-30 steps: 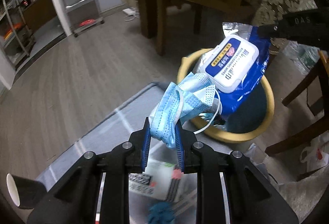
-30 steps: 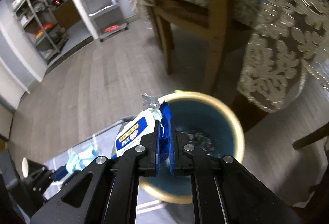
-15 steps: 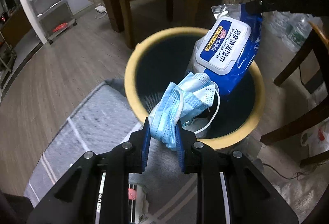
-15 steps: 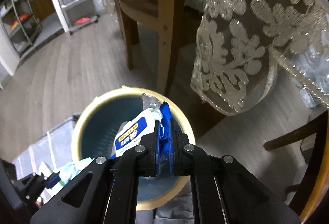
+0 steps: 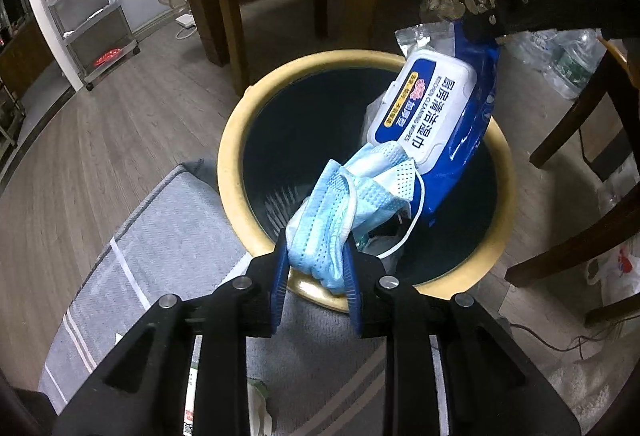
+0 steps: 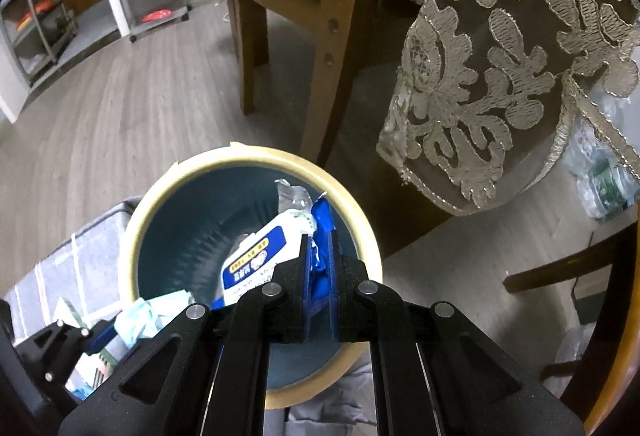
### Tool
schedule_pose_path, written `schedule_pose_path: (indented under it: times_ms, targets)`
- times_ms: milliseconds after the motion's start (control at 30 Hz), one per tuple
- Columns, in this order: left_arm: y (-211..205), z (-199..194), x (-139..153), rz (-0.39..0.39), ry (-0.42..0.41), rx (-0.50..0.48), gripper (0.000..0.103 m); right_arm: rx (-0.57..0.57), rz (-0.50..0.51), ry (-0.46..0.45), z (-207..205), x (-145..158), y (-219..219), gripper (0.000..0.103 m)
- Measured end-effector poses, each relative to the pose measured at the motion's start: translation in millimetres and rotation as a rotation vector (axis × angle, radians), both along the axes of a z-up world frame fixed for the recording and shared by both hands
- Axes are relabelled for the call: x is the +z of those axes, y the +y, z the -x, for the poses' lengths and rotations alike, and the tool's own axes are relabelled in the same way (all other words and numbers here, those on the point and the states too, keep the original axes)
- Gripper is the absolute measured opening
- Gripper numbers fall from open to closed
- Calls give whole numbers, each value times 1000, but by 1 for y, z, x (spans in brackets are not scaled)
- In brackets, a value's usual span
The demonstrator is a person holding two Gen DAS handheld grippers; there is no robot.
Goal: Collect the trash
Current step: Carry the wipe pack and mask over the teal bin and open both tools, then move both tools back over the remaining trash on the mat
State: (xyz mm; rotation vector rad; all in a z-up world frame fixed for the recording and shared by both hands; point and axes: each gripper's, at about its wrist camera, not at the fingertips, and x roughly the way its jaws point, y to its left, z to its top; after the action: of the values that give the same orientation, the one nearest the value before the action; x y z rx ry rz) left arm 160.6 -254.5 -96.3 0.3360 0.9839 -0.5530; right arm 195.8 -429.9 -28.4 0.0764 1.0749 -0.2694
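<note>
A round bin with a yellow rim (image 5: 232, 152) and a dark inside stands on the floor; it also shows in the right wrist view (image 6: 132, 236). My left gripper (image 5: 316, 256) is shut on a crumpled blue face mask (image 5: 352, 196) and holds it over the bin's near rim. My right gripper (image 6: 319, 248) is shut on a blue wet-wipes pack (image 6: 260, 260) and holds it over the bin's opening. The pack (image 5: 436, 116) hangs tilted above the bin's right side, and the mask touches its lower end.
A grey striped mat (image 5: 168, 248) lies on the wooden floor beside the bin, with paper packaging (image 5: 192, 400) on it. Wooden chair legs (image 5: 228, 8) and a lace tablecloth (image 6: 500, 68) stand behind the bin. Another chair (image 5: 580, 196) and plastic bottles (image 5: 560, 60) are at right.
Both grippers have moved closer over the bin with their loads. The bin now sits larger and nearer the middle in both views. Both grips are unchanged.
</note>
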Motion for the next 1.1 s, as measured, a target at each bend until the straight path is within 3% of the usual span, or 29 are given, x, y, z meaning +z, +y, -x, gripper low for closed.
schedule_pose_path:
  times_ms: [267,533,600,700,833,1000,1100]
  targets:
    - [2,3,15,55,-59,-3,43,-10,-21,-12,1,1,-1,14]
    - [4,7,22,50,-91,14,75,8,-30,-30,0,9,5,28]
    - [7,9,26,49,-104,21,79,15,-33,-40,0,13,8,41]
    - [13,11,34,56,-124,35,85,24,-37,-60,1,21,11,52]
    - [23,14,43,64,-129,59,87,29,-41,-105,7,35,13,61]
    - [31,24,58,37,-153,76,91,45,-88,-159,18,52,17,84]
    - [38,34,72,21,-178,72,93,54,-118,-194,27,63,23,91]
